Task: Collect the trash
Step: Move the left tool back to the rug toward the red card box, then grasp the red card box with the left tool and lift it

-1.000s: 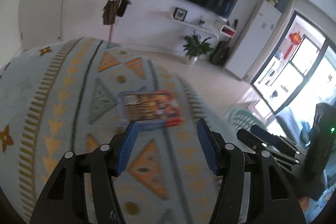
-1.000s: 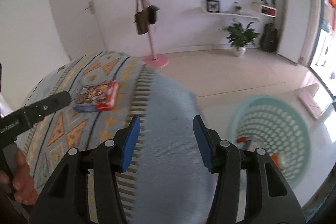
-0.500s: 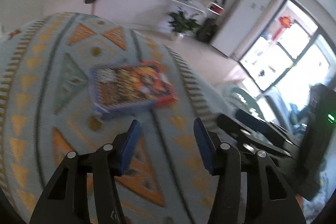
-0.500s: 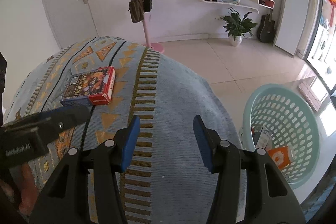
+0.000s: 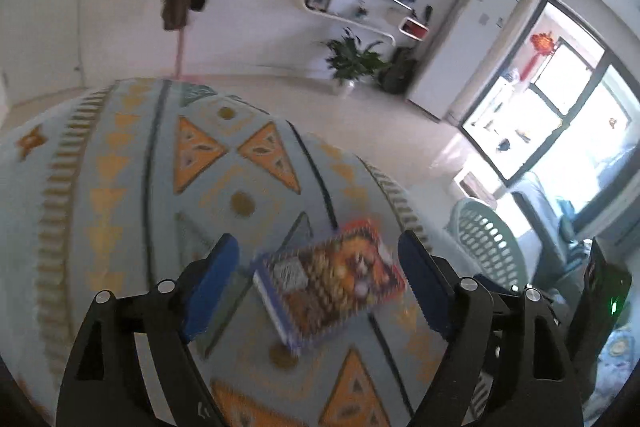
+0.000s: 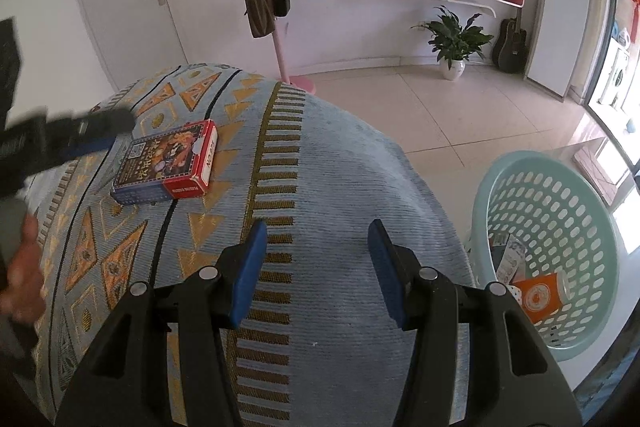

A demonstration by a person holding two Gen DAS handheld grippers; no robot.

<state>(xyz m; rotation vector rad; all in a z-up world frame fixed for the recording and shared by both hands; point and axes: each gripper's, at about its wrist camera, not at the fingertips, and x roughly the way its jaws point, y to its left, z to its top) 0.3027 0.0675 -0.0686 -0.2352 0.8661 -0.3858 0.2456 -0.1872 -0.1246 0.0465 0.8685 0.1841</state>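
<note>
I am in the approach to the pick, as I read it: the left gripper (image 5: 318, 287) hangs over the card box (image 5: 330, 293), its jaws opening, and the box sits in the gap between the blue pads without either pad touching it. In the left wrist view the box lies low and centre in the frame on the patterned cloth (image 5: 132, 195). In the right wrist view the same card box (image 6: 166, 163) is at the middle left, flat on the cloth, with the blurred left gripper (image 6: 90, 133) reaching in from the left edge just above it. The right gripper (image 6: 316, 267) is at the bottom centre of its own frame, jaws parted with nothing between them, over bare striped cloth. The basket (image 6: 500, 195) stands off the cloth at the lower right, with other packets already inside, so this box looks like the last piece on the cloth in view. The box lies face up; in the left wrist view its long axis runs from lower left to upper right, skewed to the line between the pads. The next move, I judge, calls for a small roll to square the pads to the long sides, a descent, then a squeeze.
</note>
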